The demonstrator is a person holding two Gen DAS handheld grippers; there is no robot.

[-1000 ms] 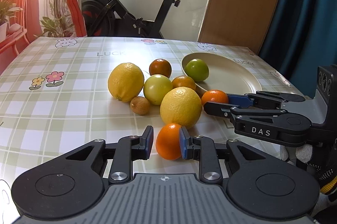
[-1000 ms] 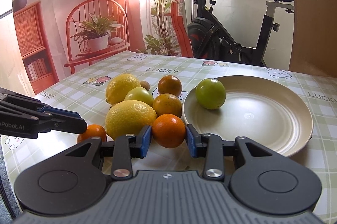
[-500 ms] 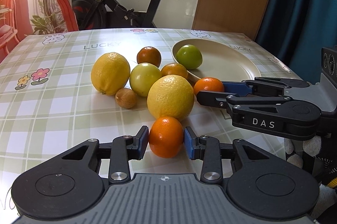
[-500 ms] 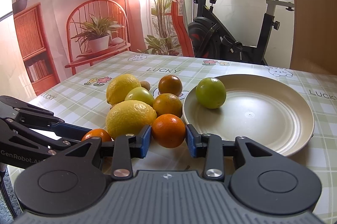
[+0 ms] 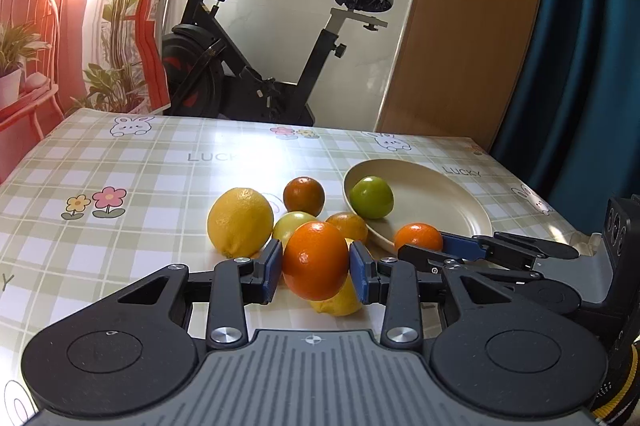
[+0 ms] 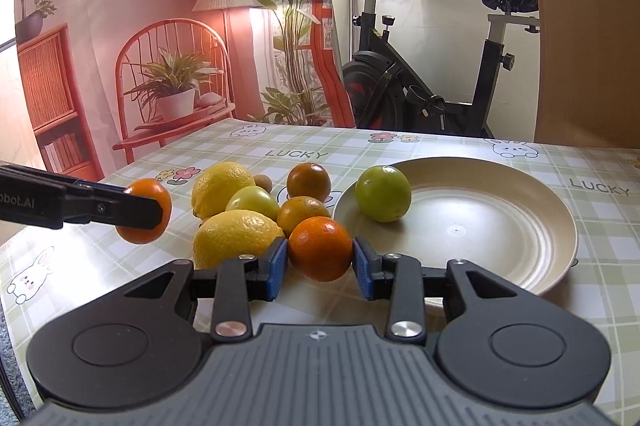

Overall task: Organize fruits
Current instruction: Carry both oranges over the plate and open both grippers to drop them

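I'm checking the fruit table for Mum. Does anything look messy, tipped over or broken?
Nothing looks spilled or broken. The plate sits flat with only a green fruit on it; the lemons and other fruit lie in a pile on the tablecloth beside it. Each hand-held gripper, left and right, holds an orange.

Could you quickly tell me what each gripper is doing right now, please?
Left gripper: shut on a round orange fruit, lifted.
Right gripper: shut on another round orange fruit.
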